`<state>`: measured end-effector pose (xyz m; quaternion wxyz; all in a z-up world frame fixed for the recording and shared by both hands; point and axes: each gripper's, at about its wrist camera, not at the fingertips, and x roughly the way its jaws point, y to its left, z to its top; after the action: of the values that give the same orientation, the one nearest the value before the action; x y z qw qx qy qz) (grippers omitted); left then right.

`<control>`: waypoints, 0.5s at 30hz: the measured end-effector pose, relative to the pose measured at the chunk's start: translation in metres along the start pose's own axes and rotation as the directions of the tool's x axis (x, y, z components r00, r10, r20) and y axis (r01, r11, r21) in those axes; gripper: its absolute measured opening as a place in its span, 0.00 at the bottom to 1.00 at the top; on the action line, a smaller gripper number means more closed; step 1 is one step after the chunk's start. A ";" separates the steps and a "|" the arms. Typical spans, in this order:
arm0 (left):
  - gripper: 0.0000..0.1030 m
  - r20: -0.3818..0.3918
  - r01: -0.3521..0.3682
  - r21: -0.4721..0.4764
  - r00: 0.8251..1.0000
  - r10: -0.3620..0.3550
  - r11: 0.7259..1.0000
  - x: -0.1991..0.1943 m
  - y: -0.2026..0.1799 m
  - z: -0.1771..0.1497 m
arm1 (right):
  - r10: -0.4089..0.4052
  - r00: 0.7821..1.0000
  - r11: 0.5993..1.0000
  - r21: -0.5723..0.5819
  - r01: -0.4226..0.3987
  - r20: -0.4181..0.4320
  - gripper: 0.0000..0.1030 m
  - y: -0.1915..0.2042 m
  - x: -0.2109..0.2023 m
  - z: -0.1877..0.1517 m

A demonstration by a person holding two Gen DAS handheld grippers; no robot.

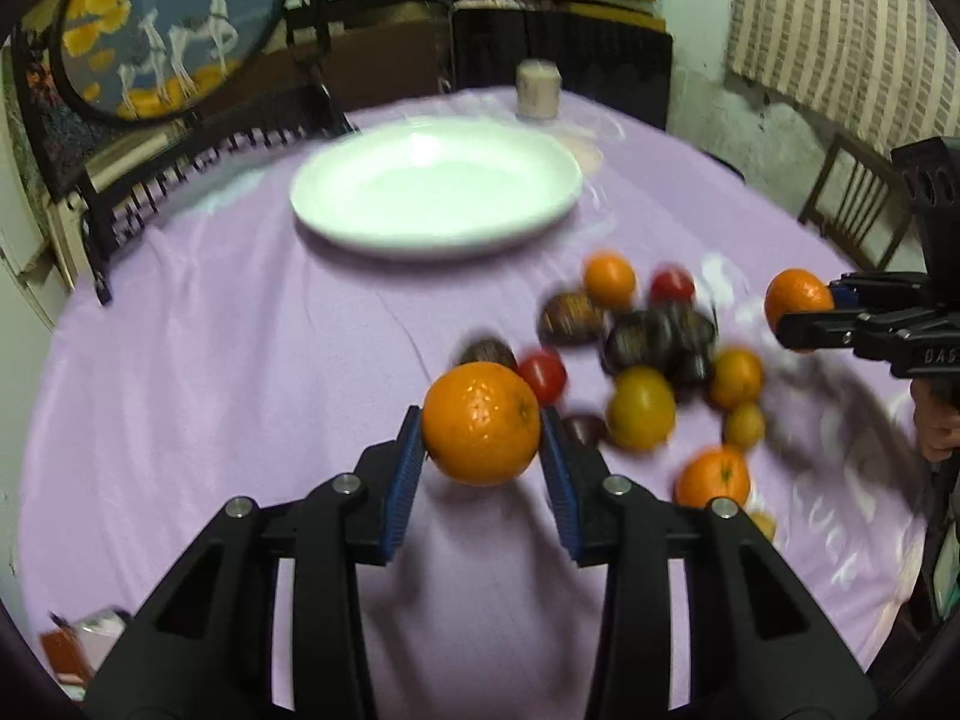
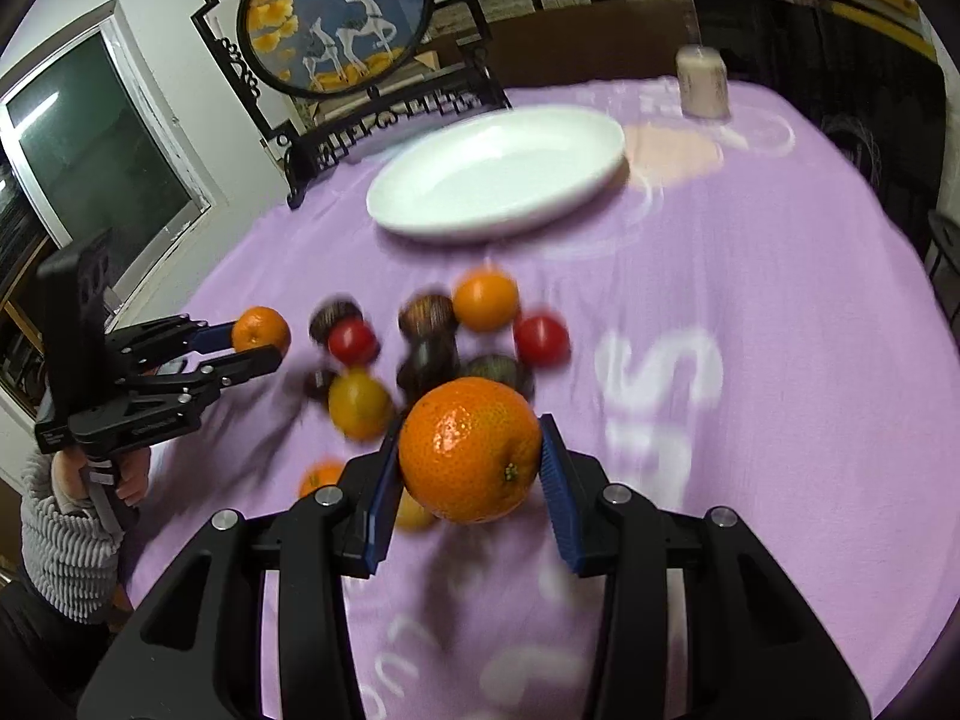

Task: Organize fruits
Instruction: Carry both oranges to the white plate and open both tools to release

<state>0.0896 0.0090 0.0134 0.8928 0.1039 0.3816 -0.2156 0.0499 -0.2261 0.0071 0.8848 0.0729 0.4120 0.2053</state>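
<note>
I hold one orange (image 1: pixel 481 423) clamped in my left fingers (image 1: pixel 414 450), another orange (image 2: pixel 470 458) in my right fingers (image 2: pixel 555 468); white plate (image 1: pixel 438 192) beyond.

— Left tool (image 1: pixel 482 426)?
— Clamped on an orange (image 1: pixel 480 423), tilted down, raised off the counter.
— Right tool (image 2: pixel 470 457)?
— Same: gripping another orange (image 2: pixel 470 456), angled down.

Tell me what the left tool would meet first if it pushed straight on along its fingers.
Probably the white plate. The left tool, shut on an orange, points over bare purple cloth toward it; depth is uncertain.
</note>
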 end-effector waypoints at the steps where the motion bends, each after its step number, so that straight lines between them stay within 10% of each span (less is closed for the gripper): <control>1: 0.38 0.012 -0.009 0.001 1.000 0.009 1.000 -0.001 0.003 0.011 | 0.001 1.000 1.000 -0.009 -0.001 0.009 0.42 0.002 0.001 0.012; 9: 0.38 0.030 -0.043 -0.051 0.999 0.045 0.998 0.058 0.026 0.107 | 0.000 1.000 1.000 0.000 0.000 0.019 0.42 0.005 0.059 0.112; 15: 0.38 -0.062 -0.041 -0.093 0.997 0.035 0.995 0.120 0.041 0.122 | -0.064 0.994 0.998 0.013 0.065 -0.088 0.42 -0.014 0.128 0.141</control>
<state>0.2602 -0.0338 0.0104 0.8886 0.0756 0.4161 -0.1773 0.2348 -0.1786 0.0055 0.8714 0.0577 0.4541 0.1764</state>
